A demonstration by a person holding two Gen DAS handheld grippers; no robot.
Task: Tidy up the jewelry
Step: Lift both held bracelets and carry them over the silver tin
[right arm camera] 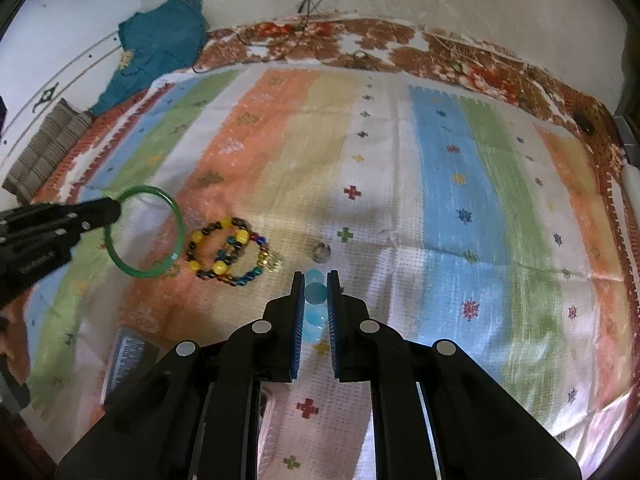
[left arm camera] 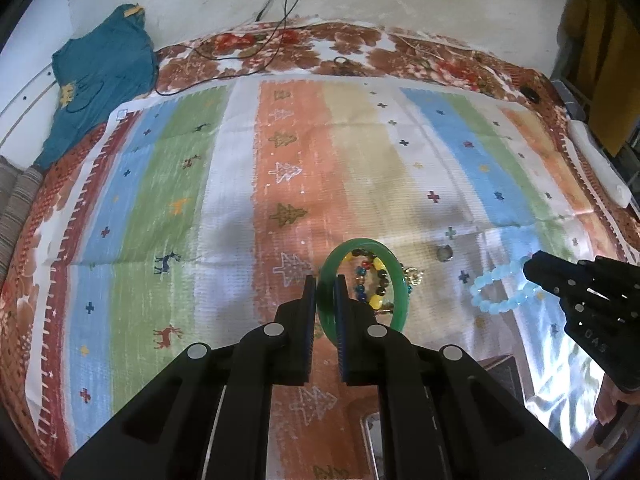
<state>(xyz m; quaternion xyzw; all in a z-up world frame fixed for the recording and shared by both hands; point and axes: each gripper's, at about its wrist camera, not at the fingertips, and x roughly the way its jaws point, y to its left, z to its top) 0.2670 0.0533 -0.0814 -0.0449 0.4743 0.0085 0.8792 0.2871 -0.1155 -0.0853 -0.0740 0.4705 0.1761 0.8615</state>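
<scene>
Left wrist view: left gripper point(left arm camera: 325, 282) clenched on rim of green bangle point(left arm camera: 394, 276), pads pinching near-left part of ring. Bangle tilted, lifted off striped cloth point(left arm camera: 240, 160); seen through its hole: bead bracelet w/ yellow + dark beads point(left arm camera: 374, 280) lying on cloth behind. Small gold charm point(left arm camera: 414, 278) just right of bangle. Small silver ring point(left arm camera: 444, 253) on cloth, further right, apart from rest. Right gripper point(left arm camera: 534, 268) enters from right edge, gripping pale blue bead bracelet point(left arm camera: 500, 288); loop hangs from its tip toward left, above cloth.

Right wrist view: right gripper point(right arm camera: 316, 280) clamped on blue bracelet point(right arm camera: 315, 294), round blue beads stacked between pads. Left gripper point(right arm camera: 114, 210) at left edge w/ bangle point(right arm camera: 178, 232) held at its upper-left rim, ring hanging out to right. Yellow/dark bracelet point(right arm camera: 218, 248) on orange stripe, just right of bangle; second strand w/ blue + red beads point(right arm camera: 250, 270) overlapping it, gold charm point(right arm camera: 272, 262) at its right end. Silver ring point(right arm camera: 321, 251) on white stripe, just beyond gripper tips, not touching anything.

Background: teal garment point(left arm camera: 100, 68) far left against wall, black cable point(left arm camera: 280, 12) running down wall onto floral bedcover point(left arm camera: 360, 48) under cloth.
</scene>
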